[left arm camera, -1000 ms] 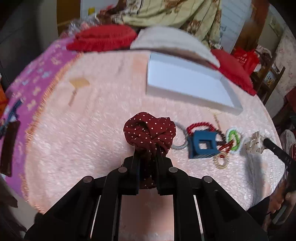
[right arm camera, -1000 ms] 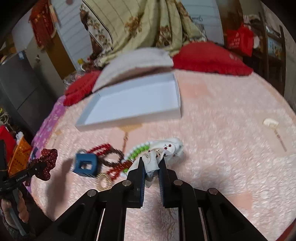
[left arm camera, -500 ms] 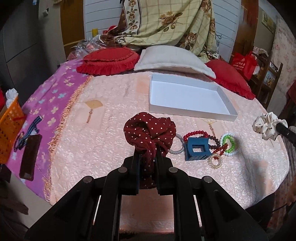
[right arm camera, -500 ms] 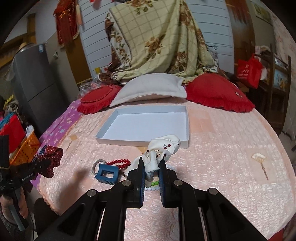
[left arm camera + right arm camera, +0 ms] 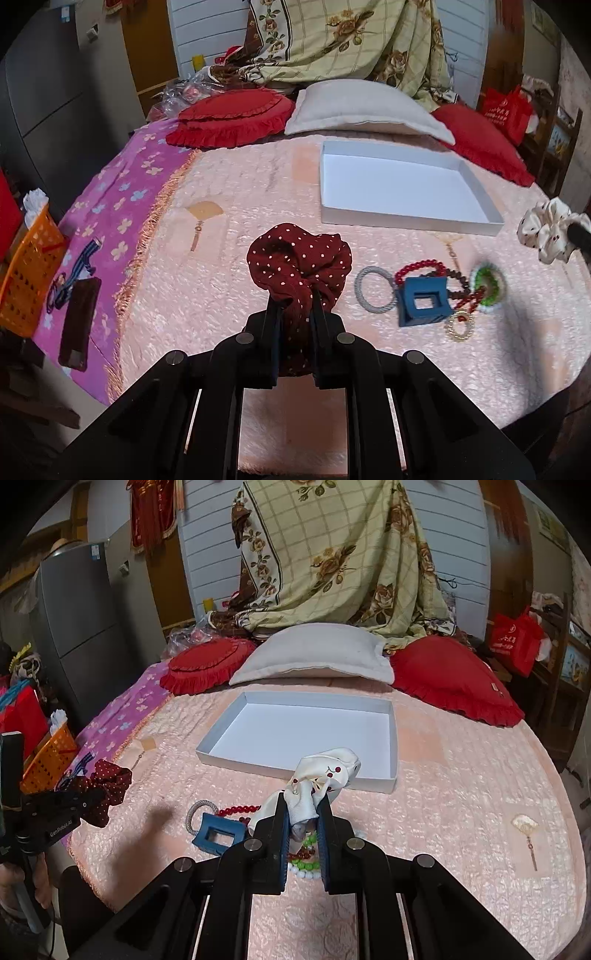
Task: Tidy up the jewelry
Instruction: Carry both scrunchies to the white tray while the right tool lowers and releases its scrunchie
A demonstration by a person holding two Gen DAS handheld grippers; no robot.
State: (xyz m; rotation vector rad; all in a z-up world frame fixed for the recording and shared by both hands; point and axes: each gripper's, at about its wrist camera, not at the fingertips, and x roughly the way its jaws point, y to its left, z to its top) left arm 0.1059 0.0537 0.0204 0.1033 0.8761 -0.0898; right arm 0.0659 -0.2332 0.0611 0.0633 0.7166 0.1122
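Left gripper (image 5: 295, 306) clamps a red scrunchie (image 5: 299, 264), right gripper (image 5: 303, 808) a white scrunchie (image 5: 325, 771), apparently clear above the bed (image 5: 461, 794); empty tray (image 5: 306, 734) lies open ahead.

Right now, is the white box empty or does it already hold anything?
Empty. The white box shows only its bare white floor in both views; both scrunchies are in the grippers.

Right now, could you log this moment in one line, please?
left gripper: holds red scrunchie | right gripper: holds white scrunchie | tray: empty
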